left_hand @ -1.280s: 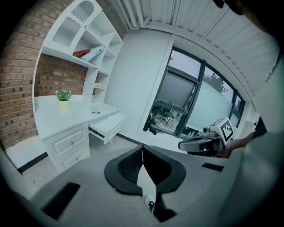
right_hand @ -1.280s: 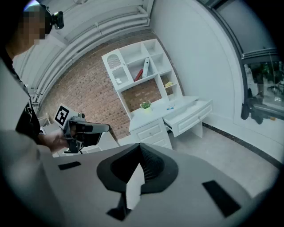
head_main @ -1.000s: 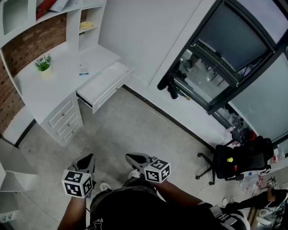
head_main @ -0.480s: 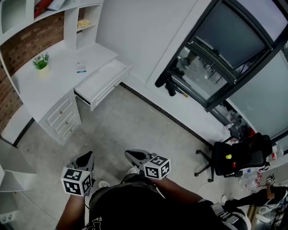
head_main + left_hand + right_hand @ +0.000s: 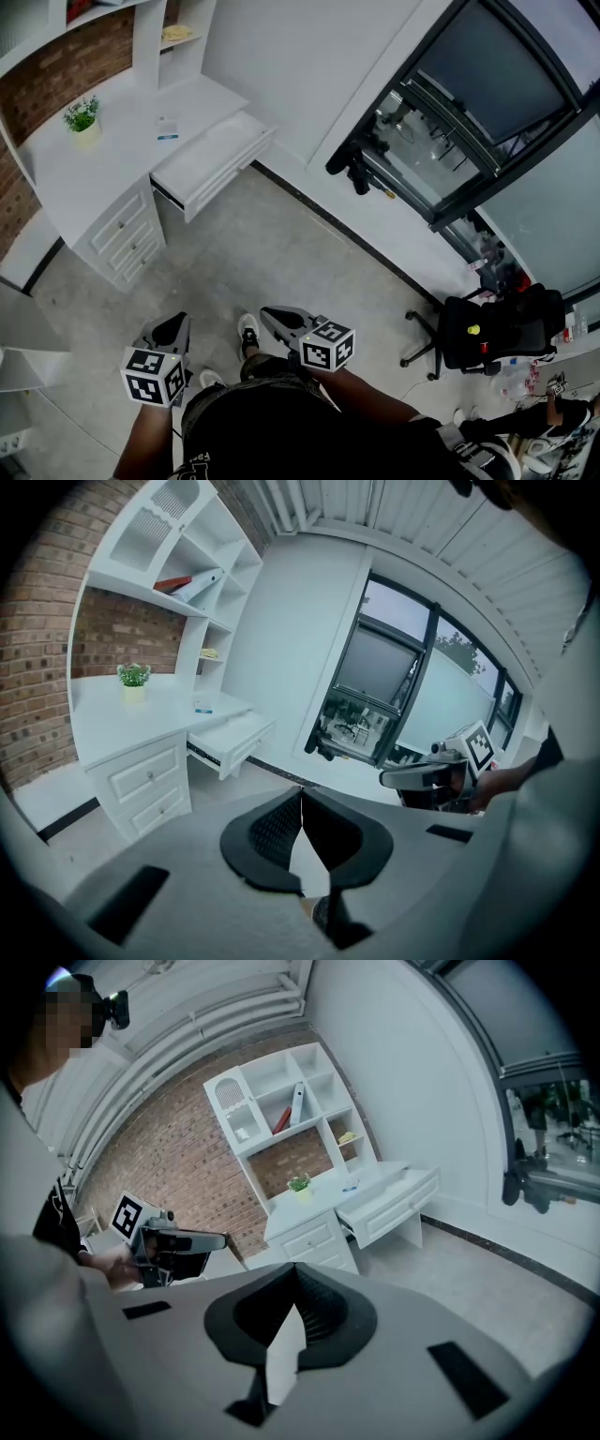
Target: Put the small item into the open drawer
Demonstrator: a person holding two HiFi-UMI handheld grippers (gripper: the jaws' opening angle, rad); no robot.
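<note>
The small item (image 5: pixel 168 128), a white and blue card-like thing, lies on the white desk (image 5: pixel 84 183) far ahead at the upper left. Beside it the open drawer (image 5: pixel 208 161) juts out from the desk, and it looks empty. The left gripper view shows the item (image 5: pixel 202 710) and the drawer (image 5: pixel 234 738) in the distance. My left gripper (image 5: pixel 174 325) and right gripper (image 5: pixel 269 318) are held close to the body over the floor, far from the desk. Both are shut with nothing in them, seen at the left gripper (image 5: pixel 302 789) and the right gripper (image 5: pixel 295 1267).
A potted plant (image 5: pixel 82 114) stands on the desk, with shelves above and several closed drawers (image 5: pixel 125 242) below. A dark-framed glass wall (image 5: pixel 469 122) runs along the right. A black office chair (image 5: pixel 492 337) stands at the lower right. Grey floor (image 5: pixel 244 253) lies between me and the desk.
The desk has shifted slightly up and left in the head view, and a shoe now shows ahead between the grippers. Both grippers stay shut in much the same place.
</note>
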